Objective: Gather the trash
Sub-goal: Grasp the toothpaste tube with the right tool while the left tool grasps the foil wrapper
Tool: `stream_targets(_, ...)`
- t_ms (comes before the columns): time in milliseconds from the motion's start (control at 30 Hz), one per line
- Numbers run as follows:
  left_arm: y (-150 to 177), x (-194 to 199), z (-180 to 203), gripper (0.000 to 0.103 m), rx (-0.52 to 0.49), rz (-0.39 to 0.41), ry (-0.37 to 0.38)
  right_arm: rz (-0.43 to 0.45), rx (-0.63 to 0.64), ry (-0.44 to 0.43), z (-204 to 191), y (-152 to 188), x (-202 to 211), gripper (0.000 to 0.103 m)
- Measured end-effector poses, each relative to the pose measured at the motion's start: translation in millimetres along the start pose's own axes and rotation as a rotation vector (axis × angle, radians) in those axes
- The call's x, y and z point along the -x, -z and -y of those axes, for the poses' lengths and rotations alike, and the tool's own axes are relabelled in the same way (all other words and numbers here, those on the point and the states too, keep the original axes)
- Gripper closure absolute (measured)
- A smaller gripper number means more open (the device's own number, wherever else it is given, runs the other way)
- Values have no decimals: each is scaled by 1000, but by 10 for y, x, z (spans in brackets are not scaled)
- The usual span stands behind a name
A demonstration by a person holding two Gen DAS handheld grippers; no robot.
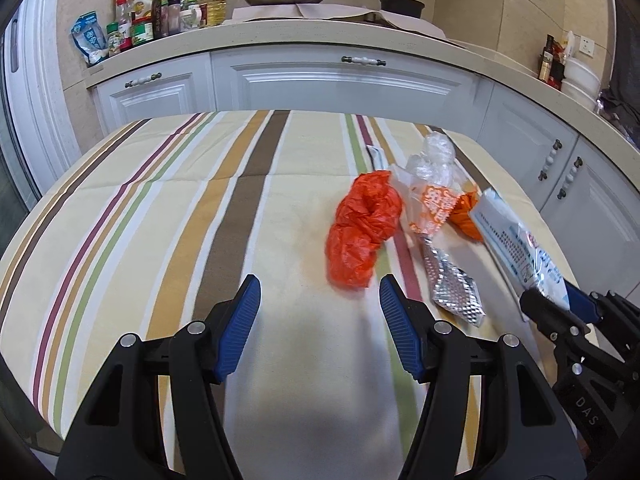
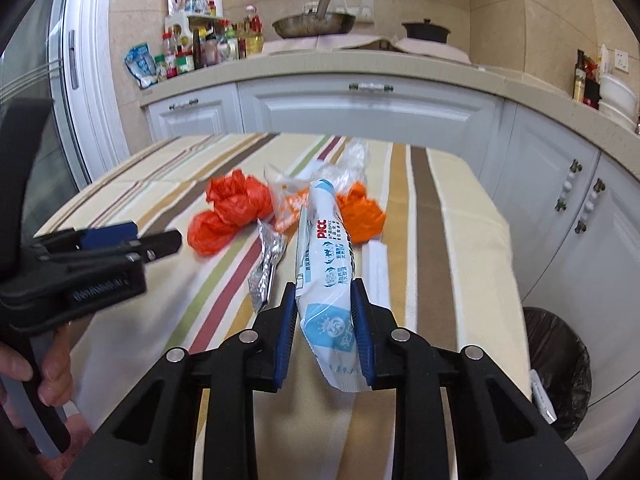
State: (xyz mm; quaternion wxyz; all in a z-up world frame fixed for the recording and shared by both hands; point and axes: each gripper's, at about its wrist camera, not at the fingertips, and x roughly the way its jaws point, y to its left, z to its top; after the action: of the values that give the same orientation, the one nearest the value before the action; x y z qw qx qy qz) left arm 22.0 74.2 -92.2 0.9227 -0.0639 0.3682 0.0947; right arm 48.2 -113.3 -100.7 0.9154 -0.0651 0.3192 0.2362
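My right gripper (image 2: 324,300) is shut on a white and blue plastic packet (image 2: 326,264) and holds it above the striped table; the packet also shows in the left wrist view (image 1: 516,240). My left gripper (image 1: 318,300) is open and empty, just short of a crumpled red plastic bag (image 1: 362,232), which also shows in the right wrist view (image 2: 232,208). A clear bag with orange print (image 1: 434,188), a silver foil wrapper (image 1: 454,284) and an orange bag (image 2: 360,212) lie beside it.
A bin with a black liner (image 2: 560,364) stands on the floor to the right of the table (image 2: 472,248). A white strip of paper (image 2: 378,268) lies on the cloth. White cabinets (image 1: 340,88) and a worktop with bottles and pans stand behind.
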Motion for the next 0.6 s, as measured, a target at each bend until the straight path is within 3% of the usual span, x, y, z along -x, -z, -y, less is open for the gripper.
stream_targets(367,24,-68,532,43,-73,-4,91,69,-74,122,452,45,262,75)
stream_targets(600,34,-258,804,43,-105,-34,83,77,-150,152,758,181,335,75)
